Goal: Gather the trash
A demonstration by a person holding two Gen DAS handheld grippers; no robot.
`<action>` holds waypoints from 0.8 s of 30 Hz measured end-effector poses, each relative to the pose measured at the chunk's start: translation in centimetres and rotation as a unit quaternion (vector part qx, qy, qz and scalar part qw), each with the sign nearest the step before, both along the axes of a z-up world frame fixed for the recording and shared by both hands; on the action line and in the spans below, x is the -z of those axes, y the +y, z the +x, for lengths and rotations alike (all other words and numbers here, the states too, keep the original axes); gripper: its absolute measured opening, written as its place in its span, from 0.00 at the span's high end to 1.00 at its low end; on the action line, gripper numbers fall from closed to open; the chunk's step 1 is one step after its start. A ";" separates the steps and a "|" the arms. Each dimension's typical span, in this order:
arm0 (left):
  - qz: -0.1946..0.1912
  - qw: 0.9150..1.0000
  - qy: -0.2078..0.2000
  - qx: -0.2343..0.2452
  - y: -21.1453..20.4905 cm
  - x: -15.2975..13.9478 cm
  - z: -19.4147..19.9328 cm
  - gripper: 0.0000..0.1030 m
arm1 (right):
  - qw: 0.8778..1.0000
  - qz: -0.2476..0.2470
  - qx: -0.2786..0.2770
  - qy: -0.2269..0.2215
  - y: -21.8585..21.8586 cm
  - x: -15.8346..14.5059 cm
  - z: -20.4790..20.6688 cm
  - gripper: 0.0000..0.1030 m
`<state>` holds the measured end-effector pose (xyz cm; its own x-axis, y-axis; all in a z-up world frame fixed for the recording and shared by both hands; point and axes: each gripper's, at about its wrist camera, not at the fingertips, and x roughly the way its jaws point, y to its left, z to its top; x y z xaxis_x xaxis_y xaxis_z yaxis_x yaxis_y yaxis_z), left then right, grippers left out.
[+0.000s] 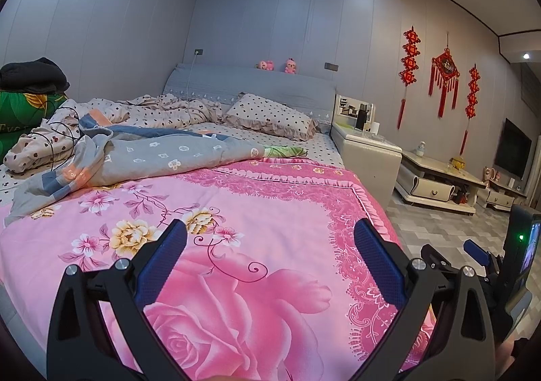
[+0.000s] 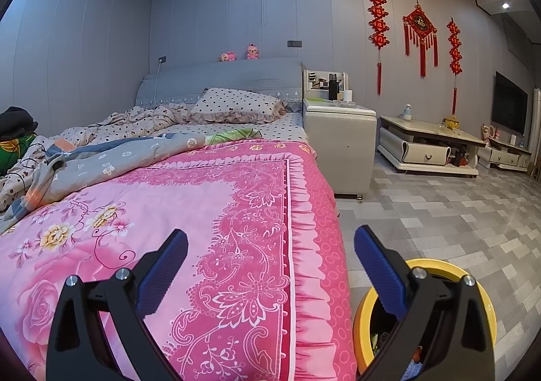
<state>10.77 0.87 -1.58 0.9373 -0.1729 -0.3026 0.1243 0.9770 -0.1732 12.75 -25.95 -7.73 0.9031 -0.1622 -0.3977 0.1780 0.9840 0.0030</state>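
At the far left we see a black garment (image 1: 32, 74) heaped on a green floral bundle (image 1: 23, 110), then a polka-dot duvet (image 1: 162, 107) and a grey quilt (image 1: 142, 154) rumpled across the bed. Our left gripper (image 1: 270, 239) hangs level over the pink floral bedspread (image 1: 253, 198), pointing toward the headboard (image 1: 250, 83), its blue-padded fingers (image 1: 169, 255) spread wide with nothing between them. Just right of it, at the edge of that view, we catch our right gripper's body and its small lit screen (image 1: 527, 245).

Our right gripper (image 2: 270, 239) is likewise held level, straddling the bed's right edge: the left finger over the ruffled border, the right finger (image 2: 378, 266) above a yellow-rimmed trash bin (image 2: 361, 323) standing on the tiled floor (image 2: 456, 211) just beside the bed. Its jaws are also parted and empty. Scraps lie inside the bin, though we cannot tell what they are.

Further right stand a white nightstand (image 2: 341, 140), a low cabinet (image 2: 429, 140), red knot ornaments (image 2: 419, 29) and a wall television (image 2: 509, 103).
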 end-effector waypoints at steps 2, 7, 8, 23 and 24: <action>-0.001 1.000 0.000 0.001 0.0 0.0 0.0 0.08 | 1.000 0.000 0.000 0.000 0.0 0.0 0.0 0.08; -0.001 1.000 0.001 0.003 0.0 0.1 0.0 0.08 | 1.000 0.001 -0.001 0.002 -0.1 0.1 -0.1 0.08; -0.001 1.000 0.001 0.003 -0.1 0.2 0.0 0.08 | 1.000 0.001 -0.001 0.002 -0.2 0.1 -0.2 0.08; 0.002 1.000 0.003 0.006 0.0 0.4 0.1 0.08 | 1.000 0.002 -0.002 0.005 -0.4 0.1 -0.1 0.08; 0.002 1.000 0.003 0.006 0.0 0.4 0.1 0.08 | 1.000 0.002 -0.002 0.005 -0.5 0.2 -0.1 0.08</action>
<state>10.89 0.89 -1.93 0.9333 -0.1830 -0.3090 0.1347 0.9760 -0.1710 12.67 -26.44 -7.93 0.8995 -0.1570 -0.4078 0.1746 0.9846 0.0059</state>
